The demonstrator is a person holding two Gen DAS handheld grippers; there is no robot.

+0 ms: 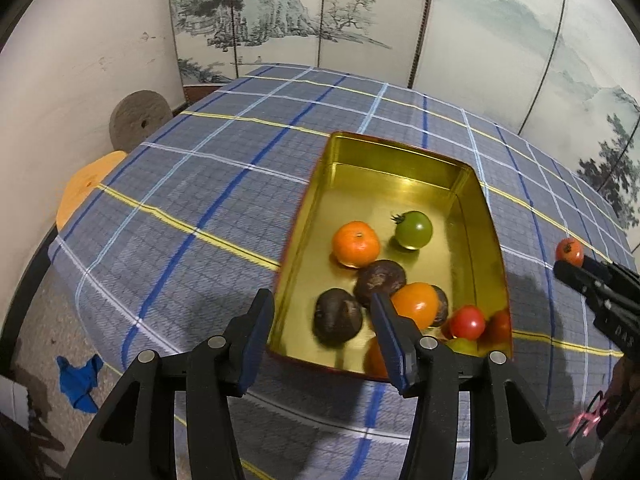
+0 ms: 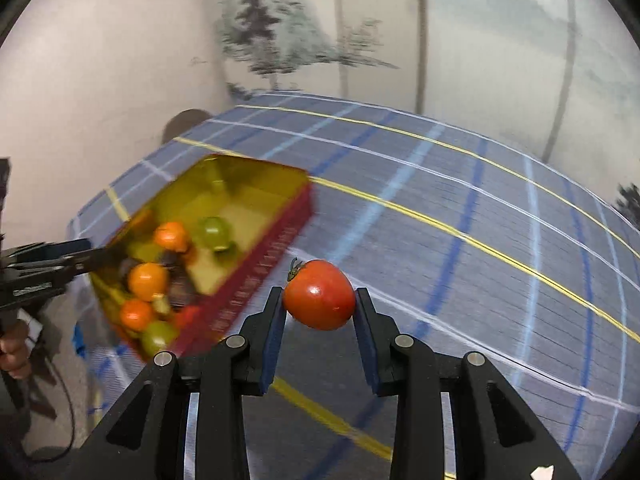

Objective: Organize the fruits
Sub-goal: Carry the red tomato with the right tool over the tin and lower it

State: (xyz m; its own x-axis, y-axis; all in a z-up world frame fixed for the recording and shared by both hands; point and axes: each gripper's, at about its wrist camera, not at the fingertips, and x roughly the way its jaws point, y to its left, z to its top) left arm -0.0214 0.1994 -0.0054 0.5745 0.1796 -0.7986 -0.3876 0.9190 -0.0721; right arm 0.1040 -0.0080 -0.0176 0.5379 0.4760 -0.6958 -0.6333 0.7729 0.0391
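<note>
A gold-lined tin with red outer walls sits on the checked tablecloth. It holds a mandarin, a green tomato, an orange tomato, a red tomato and dark round fruits. My left gripper hovers open over the tin's near left corner. One finger is outside the wall and the other inside, with a blurred dark fruit lying below the gap. My right gripper is shut on a red tomato in the air to the right of the tin, and shows at the left wrist view's right edge.
The tablecloth stretches wide behind and to the right of the tin. A painted folding screen stands behind the table. Off the table's left edge are a grey stone disc, an orange stool and a blue cloth on the floor.
</note>
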